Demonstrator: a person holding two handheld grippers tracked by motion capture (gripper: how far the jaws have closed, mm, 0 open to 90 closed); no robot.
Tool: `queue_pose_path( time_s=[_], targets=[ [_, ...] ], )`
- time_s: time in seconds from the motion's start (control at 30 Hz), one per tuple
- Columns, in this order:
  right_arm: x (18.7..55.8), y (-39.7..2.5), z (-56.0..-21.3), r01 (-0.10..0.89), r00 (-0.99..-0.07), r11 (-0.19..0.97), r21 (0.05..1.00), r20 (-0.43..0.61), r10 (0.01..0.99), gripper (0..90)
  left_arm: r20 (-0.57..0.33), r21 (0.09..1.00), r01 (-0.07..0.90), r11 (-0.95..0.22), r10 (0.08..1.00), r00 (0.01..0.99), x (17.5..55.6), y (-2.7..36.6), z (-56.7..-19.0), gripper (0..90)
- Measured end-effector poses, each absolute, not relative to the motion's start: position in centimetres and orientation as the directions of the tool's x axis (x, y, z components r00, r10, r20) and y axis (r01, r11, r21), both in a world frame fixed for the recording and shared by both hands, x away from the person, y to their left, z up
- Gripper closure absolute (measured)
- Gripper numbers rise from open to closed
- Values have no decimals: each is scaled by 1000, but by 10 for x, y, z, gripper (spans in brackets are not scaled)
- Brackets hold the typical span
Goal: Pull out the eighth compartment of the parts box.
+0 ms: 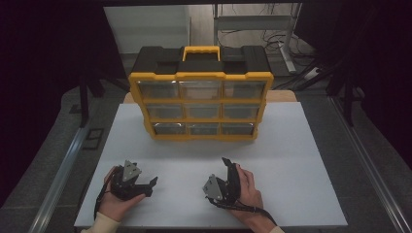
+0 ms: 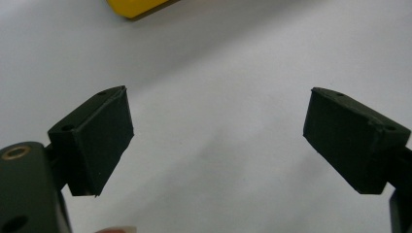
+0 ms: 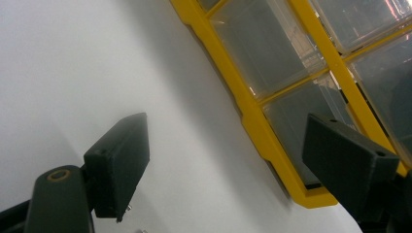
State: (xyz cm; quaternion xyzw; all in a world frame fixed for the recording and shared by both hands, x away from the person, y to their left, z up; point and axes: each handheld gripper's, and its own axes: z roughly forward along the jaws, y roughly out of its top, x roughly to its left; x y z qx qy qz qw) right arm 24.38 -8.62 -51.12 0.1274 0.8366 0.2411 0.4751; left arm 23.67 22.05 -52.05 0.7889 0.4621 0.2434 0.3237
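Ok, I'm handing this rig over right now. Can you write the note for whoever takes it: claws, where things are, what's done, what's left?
Left claw: open, empty, low over the near left of the table.
Right claw: open, empty, near centre, aimed at the organizer.
Organizer: upright at the far middle of the table, handle on top, all nine clear drawers shut; contents too dim to tell.
Done: nothing visibly handled.
Left: probably reach in and open a drawer.
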Motion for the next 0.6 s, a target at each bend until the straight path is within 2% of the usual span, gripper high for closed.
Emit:
queue_pose_path(
  time_s=[0.6],
  targets=[
    [244, -85, -512, -32, -505, 864, 503, -754, 420, 179, 90, 732, 572, -370, 885, 458, 236, 221, -521, 113]
  ],
)
